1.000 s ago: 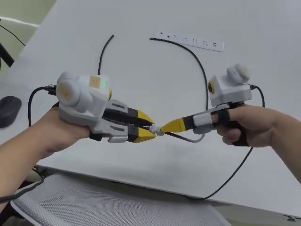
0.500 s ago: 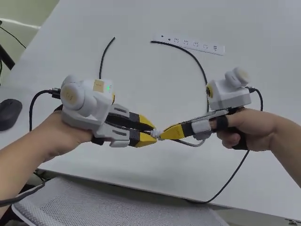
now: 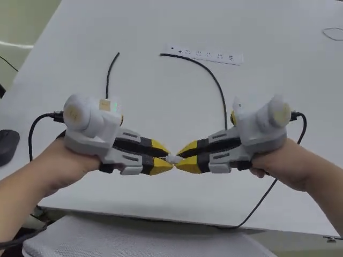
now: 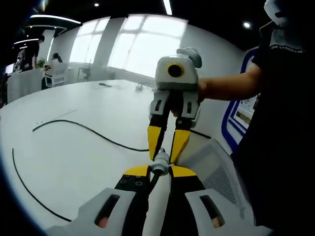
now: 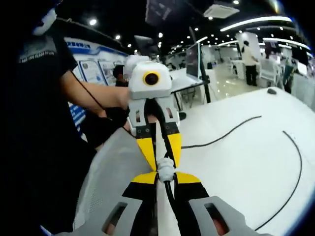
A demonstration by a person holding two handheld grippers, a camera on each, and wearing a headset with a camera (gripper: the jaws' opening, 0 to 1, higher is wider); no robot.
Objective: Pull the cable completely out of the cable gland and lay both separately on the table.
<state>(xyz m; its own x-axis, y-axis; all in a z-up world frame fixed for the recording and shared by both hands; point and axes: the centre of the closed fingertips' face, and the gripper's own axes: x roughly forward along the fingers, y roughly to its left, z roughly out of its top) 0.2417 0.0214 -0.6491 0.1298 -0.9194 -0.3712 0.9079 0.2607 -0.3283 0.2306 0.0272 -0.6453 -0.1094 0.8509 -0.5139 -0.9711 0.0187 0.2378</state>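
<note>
Since 1 s ago my right gripper (image 3: 185, 156) has rolled level, tip to tip with the left gripper (image 3: 163, 159). Left clamps the gland (image 3: 173, 159) in mid-air; right apparently pinches the cable (image 5: 170, 189), not yet pulled out.

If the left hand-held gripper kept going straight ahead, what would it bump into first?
Apart from the white cable gland at its tips, the right hand-held gripper, which points straight back at it, tip to tip.

The right gripper (image 3: 182, 156) has rolled over, levelled and closed up to the gland (image 3: 172, 159), the cable (image 5: 170, 189) slack drawn in
</note>
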